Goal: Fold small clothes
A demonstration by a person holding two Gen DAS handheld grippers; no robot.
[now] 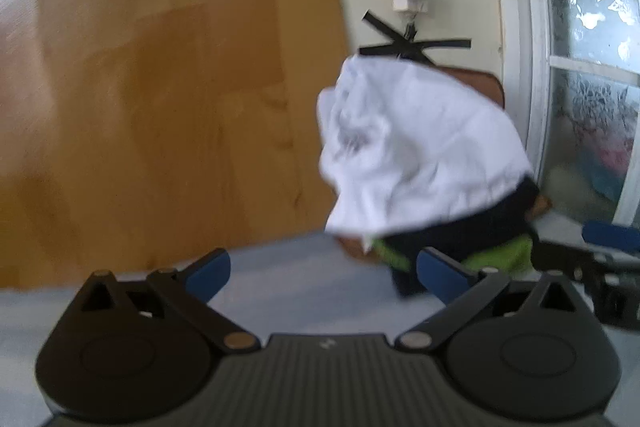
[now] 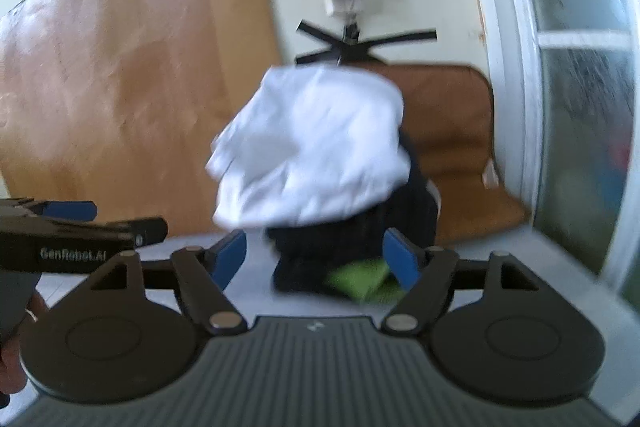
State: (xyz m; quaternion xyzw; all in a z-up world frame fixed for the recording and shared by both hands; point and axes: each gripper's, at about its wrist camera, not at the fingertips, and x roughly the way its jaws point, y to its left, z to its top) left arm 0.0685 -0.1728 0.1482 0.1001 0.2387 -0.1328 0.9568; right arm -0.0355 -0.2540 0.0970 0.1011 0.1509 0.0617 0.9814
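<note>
The white cloth (image 2: 312, 147) sits crumpled on top of a pile, w/ dark cloth (image 2: 352, 247) and green cloth (image 2: 360, 281) under it, at 12 o'clock from both grippers. Left gripper (image 1: 322, 273) and right gripper (image 2: 316, 259) both have jaws wide apart, holding nothing. Judged from this, nothing looks folded yet; all folding seems left to do.

Two matching handheld grippers, left gripper (image 1: 322, 269) and right gripper (image 2: 315, 257), each with blue finger pads, black linkage arms, silver pivot screws and a ribbed grey body.
</note>
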